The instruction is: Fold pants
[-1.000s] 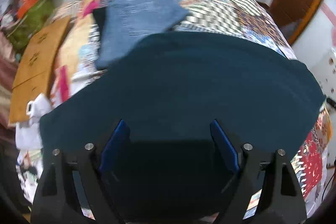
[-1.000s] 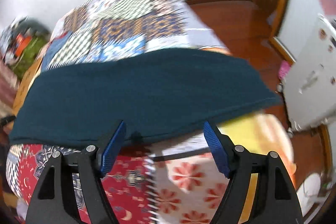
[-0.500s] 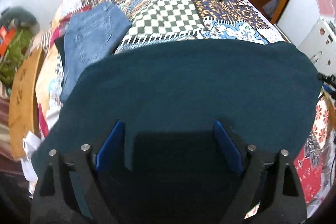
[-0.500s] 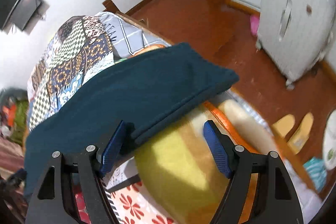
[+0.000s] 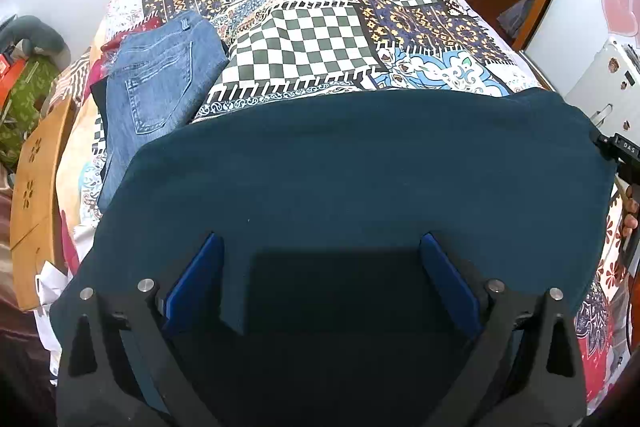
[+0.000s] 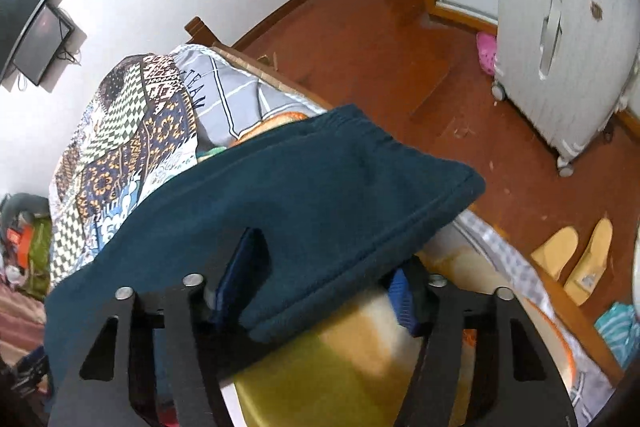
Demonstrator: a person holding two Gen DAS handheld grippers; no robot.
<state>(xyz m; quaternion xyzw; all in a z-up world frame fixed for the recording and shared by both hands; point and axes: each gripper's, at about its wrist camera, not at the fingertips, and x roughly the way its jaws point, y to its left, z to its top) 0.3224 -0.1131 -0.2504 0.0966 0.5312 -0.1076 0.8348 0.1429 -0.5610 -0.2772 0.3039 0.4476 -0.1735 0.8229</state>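
Observation:
Dark teal pants (image 5: pixel 360 167) lie folded in a wide band across the near end of the patchwork bed (image 5: pixel 320 27). My left gripper (image 5: pixel 320 275) is open, its blue pads wide apart just above the cloth near its left half. In the right wrist view the pants (image 6: pixel 300 179) end at a thick folded edge by the bed's side. My right gripper (image 6: pixel 324 279) is open, with one finger above the fold and the other under its edge. The right gripper's body also shows at the left wrist view's right rim (image 5: pixel 624 155).
Folded blue jeans (image 5: pixel 156 83) lie on the bed at the far left. A wooden board (image 5: pixel 36 195) leans at the left side. To the right are wooden floor (image 6: pixel 380 39), a white cabinet on wheels (image 6: pixel 560 27) and yellow slippers (image 6: pixel 576 259).
My right gripper has swung right along the pants to their end and now straddles the folded edge. The left gripper has moved a little to the right over the cloth.

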